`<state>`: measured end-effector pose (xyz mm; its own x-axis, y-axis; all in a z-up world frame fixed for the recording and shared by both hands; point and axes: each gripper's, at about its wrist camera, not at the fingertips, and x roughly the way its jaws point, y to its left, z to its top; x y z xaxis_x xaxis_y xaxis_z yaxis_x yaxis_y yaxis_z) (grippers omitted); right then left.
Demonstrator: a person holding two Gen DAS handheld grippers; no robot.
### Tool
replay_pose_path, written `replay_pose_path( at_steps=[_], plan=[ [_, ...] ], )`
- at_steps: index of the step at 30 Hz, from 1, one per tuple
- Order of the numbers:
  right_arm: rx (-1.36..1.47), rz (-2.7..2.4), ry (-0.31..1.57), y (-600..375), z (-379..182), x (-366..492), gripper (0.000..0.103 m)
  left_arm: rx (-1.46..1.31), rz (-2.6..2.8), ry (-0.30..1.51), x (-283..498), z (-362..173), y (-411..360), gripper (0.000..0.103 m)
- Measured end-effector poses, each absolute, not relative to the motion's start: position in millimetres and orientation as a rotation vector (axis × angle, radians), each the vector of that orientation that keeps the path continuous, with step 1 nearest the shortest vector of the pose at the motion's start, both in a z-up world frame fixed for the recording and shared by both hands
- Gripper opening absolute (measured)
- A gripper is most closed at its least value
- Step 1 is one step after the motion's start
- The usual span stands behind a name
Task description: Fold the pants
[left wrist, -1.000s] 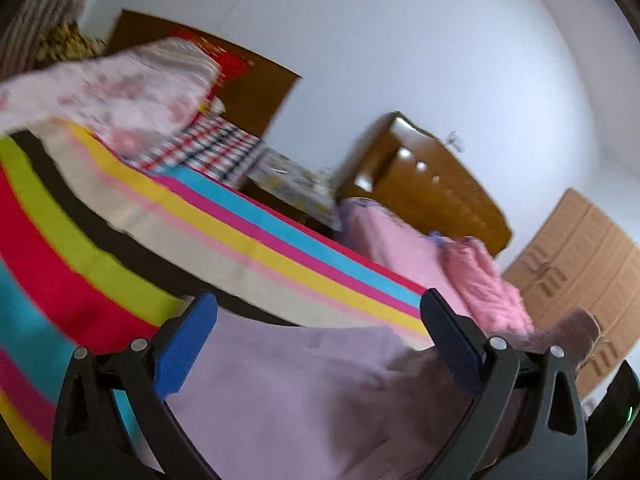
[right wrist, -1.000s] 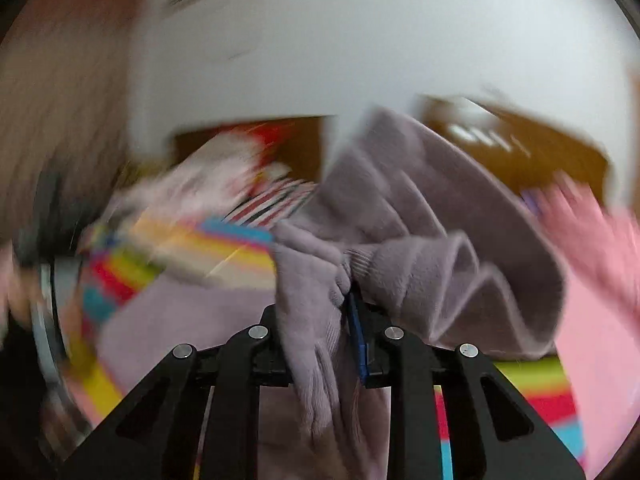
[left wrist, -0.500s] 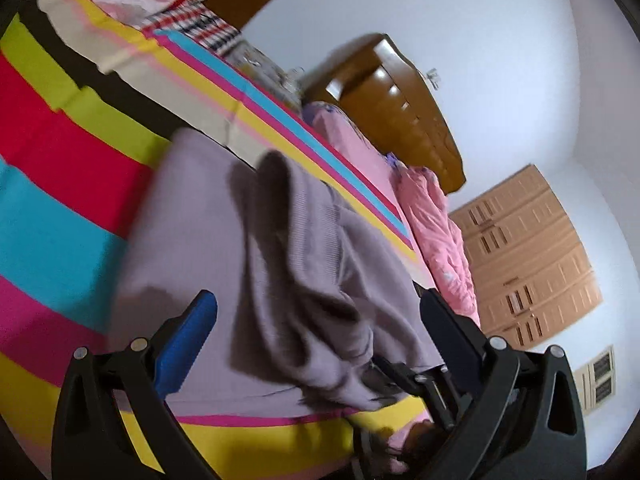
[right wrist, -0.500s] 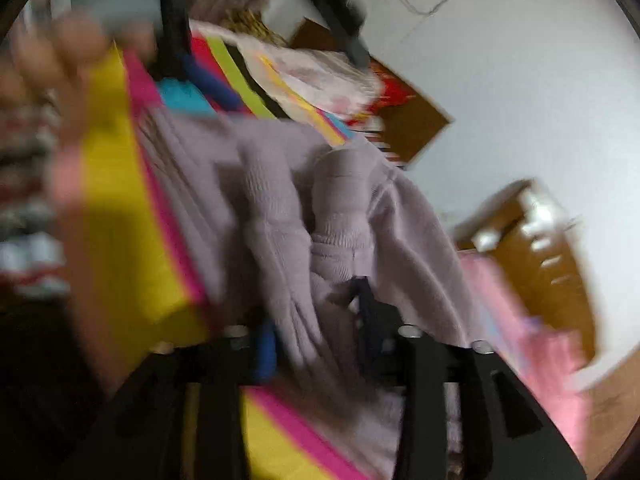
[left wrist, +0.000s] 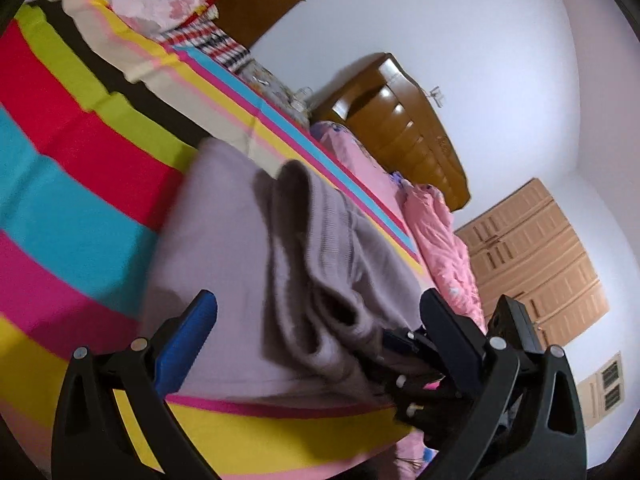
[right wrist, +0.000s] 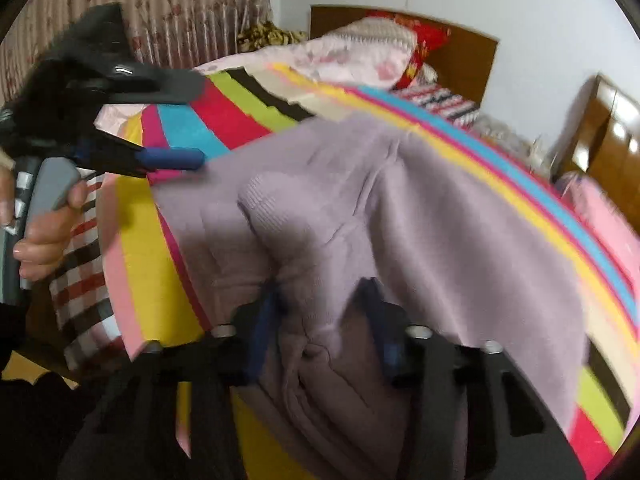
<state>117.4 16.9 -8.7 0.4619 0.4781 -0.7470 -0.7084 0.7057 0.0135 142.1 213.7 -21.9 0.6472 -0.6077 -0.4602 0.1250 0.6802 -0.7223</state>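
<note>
While right gripper [right wrist: 320,312] closes around pants [right wrist: 420,208], left gripper [left wrist: 320,320] gapes.

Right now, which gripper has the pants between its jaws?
The right gripper: a bunched fold of the mauve pants sits between its jaws. The left gripper hangs wide open above the fabric, holding nothing.

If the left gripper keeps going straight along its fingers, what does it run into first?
Most likely the mauve pants on the striped bedspread: the open left gripper points down at the flat fabric just ahead. Depth is hard to judge.
</note>
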Motion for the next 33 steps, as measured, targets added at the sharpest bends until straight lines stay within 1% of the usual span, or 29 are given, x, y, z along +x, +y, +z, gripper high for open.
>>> replay_pose_path(
  at_steps=[1, 5, 8, 10, 12, 13, 14, 15, 16, 17, 19, 20, 21, 22, 24, 26, 31, 32, 33],
  plan=[
    [-0.302, 0.756, 0.793, 16.9, -3.4, 115.5, 0.013, -0.706, -0.441, 0.756, 140.8, -19.8, 218.7, 0.101],
    [-0.199, 0.787, 0.722, 8.8, 30.7, 101.2, 0.012, -0.724, -0.387, 0.741, 129.6, -23.1, 239.8, 0.101],
    [-0.264, 0.777, 0.669, 15.8, 53.0, 85.6, 0.012, -0.721, -0.381, 0.713, 125.8, -20.0, 243.6, 0.101],
    [-0.34, 0.762, 0.693, 25.8, 43.4, 72.7, 0.012, -0.723, -0.394, 0.701, 126.3, -18.0, 242.2, 0.101],
    [-0.412, 0.758, 0.768, 34.4, 12.4, 62.8, 0.012, -0.72, -0.405, 0.699, 129.8, -16.5, 236.4, 0.101],
    [-0.439, 0.746, 0.813, 38.8, -11.5, 60.8, 0.016, -0.713, -0.406, 0.704, 130.9, -16.3, 232.7, 0.101],
    [-0.425, 0.746, 0.792, 37.5, -17.3, 58.6, 0.02, -0.705, -0.403, 0.71, 131.2, -16.6, 231.4, 0.101],
    [-0.398, 0.749, 0.778, 34.5, -17.6, 56.8, 0.022, -0.698, -0.4, 0.713, 130.1, -16.2, 230.4, 0.101],
    [-0.36, 0.758, 0.792, 30.2, -15.7, 58.5, 0.026, -0.69, -0.394, 0.716, 129.1, -16.0, 230.0, 0.101],
    [-0.335, 0.782, 0.808, 26.9, -13.0, 59.3, 0.044, -0.687, -0.391, 0.716, 127.6, -15.9, 230.9, 0.101],
    [-0.328, 0.846, 0.817, 24.8, -11.5, 53.1, 0.075, -0.689, -0.385, 0.715, 125.3, -17.4, 233.0, 0.101],
    [-0.356, 0.84, 0.807, 25.3, -11.9, 47.7, 0.074, -0.691, -0.382, 0.717, 124.8, -19.0, 234.5, 0.101],
    [-0.385, 0.828, 0.802, 27.3, -13.2, 46.1, 0.071, -0.693, -0.379, 0.718, 123.9, -20.3, 235.6, 0.101],
    [-0.43, 0.802, 0.793, 29.8, -16.3, 44.9, 0.064, -0.696, -0.375, 0.721, 123.8, -21.6, 236.4, 0.101],
    [-0.43, 0.802, 0.788, 29.1, -16.2, 47.0, 0.059, -0.7, -0.372, 0.724, 122.7, -23.3, 237.1, 0.101],
    [-0.428, 0.788, 0.78, 26.5, -14.1, 51.3, 0.047, -0.694, -0.376, 0.725, 121.3, -23.2, 235.9, 0.101],
    [-0.645, 0.709, 0.67, 41.2, -26.2, 37.9, 0.043, -0.673, -0.383, 0.733, 119.3, -20.2, 229.9, 0.101],
    [-0.697, 0.685, 0.633, 44.9, -28.6, 32.6, 0.037, -0.67, -0.385, 0.737, 119.6, -19.9, 228.9, 0.101],
    [-0.718, 0.679, 0.616, 45.0, -29.4, 30.1, 0.033, -0.668, -0.391, 0.74, 119.7, -18.8, 227.7, 0.101]
  ],
)
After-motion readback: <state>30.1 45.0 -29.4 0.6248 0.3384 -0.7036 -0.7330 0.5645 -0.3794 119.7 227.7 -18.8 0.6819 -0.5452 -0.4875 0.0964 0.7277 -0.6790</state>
